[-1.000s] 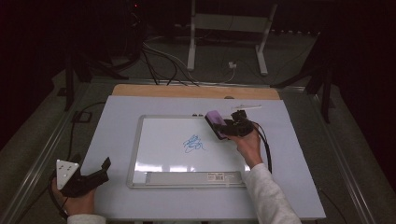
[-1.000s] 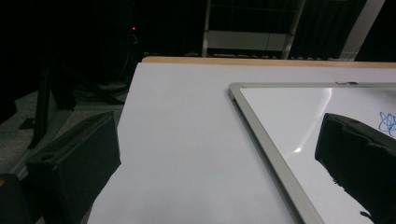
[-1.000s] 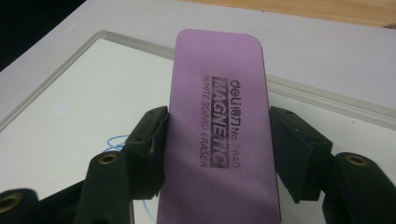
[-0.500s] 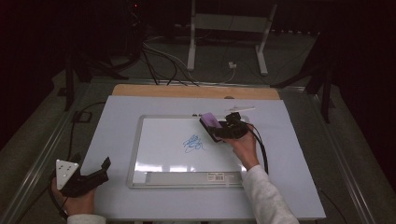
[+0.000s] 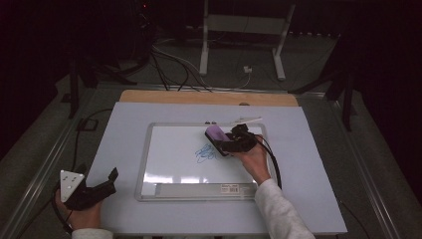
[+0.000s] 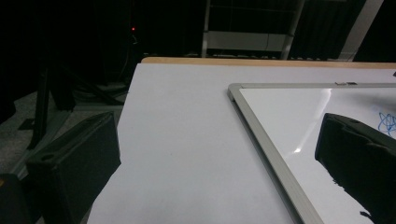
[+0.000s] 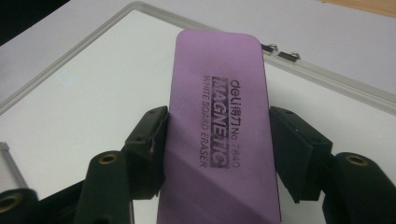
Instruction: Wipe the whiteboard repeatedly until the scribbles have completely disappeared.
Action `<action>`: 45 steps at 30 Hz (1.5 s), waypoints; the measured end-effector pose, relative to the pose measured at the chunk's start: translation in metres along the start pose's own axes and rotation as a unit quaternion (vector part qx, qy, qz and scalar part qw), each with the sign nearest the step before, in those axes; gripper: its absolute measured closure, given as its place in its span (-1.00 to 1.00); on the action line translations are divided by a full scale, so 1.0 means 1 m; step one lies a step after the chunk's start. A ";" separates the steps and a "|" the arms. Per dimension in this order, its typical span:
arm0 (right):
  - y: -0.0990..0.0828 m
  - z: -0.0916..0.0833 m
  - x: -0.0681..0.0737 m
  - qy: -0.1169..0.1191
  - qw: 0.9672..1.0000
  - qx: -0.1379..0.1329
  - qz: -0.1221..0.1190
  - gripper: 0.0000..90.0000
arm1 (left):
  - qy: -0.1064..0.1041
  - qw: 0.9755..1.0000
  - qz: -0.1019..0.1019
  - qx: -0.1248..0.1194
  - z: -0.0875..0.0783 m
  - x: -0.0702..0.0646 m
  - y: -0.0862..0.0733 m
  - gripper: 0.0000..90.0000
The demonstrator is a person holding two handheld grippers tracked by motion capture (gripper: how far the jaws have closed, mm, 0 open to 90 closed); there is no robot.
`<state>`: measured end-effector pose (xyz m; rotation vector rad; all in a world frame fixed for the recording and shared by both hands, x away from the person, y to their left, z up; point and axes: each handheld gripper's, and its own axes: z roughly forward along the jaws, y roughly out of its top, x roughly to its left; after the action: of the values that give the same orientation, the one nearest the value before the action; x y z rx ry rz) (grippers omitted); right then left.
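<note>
Right gripper [image 5: 222, 143] is clamped on the purple eraser [image 7: 219, 130], jaws squeezing its two long sides. Eraser sits over the whiteboard [image 5: 174, 164], just right of the blue scribble [image 5: 204, 152]. Left gripper [image 5: 102, 186] is wide open with nothing between the jaws, held near the table's [image 5: 124, 119] front-left corner, well apart from the whiteboard.

A white marker [image 5: 247, 120] lies beside the metal stand [image 5: 242, 30].
</note>
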<state>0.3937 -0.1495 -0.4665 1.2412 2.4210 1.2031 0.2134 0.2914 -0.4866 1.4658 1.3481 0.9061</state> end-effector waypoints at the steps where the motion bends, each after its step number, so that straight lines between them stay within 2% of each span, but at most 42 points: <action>1: 0.000 0.001 0.002 0.002 1.000 0.001 -0.002 -0.09 | 0.000 1.000 0.000 0.000 0.000 0.000 0.000 -0.98; 8: -0.003 0.007 0.012 0.008 1.000 0.011 -0.022 -0.09 | -0.001 1.000 0.000 0.001 0.001 -0.001 0.000 -0.98; 25: -0.014 0.026 0.039 0.028 0.998 0.035 -0.053 -0.09 | -0.001 1.000 0.001 0.001 0.000 -0.001 0.000 -0.98; 34: -0.023 0.037 0.053 0.020 0.994 0.058 -0.085 -0.10 | -0.002 1.000 0.001 0.001 0.000 -0.001 0.000 -0.98; 36: -0.024 0.038 0.055 0.016 0.994 0.057 -0.090 -0.10 | -0.002 1.000 0.001 0.000 0.000 0.000 0.000 -0.98; 42: -0.024 0.038 0.053 0.021 0.995 0.055 -0.077 -0.11 | -0.002 1.000 0.001 0.001 0.001 -0.001 0.000 -0.98; 45: -0.025 0.039 0.052 0.035 0.996 0.050 -0.069 -0.27 | -0.003 1.000 0.002 0.001 0.001 -0.001 0.000 -0.98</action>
<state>0.3636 -0.0964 -0.4998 1.0522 2.5978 1.1186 0.2140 0.2899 -0.4869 1.4728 1.3433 0.9027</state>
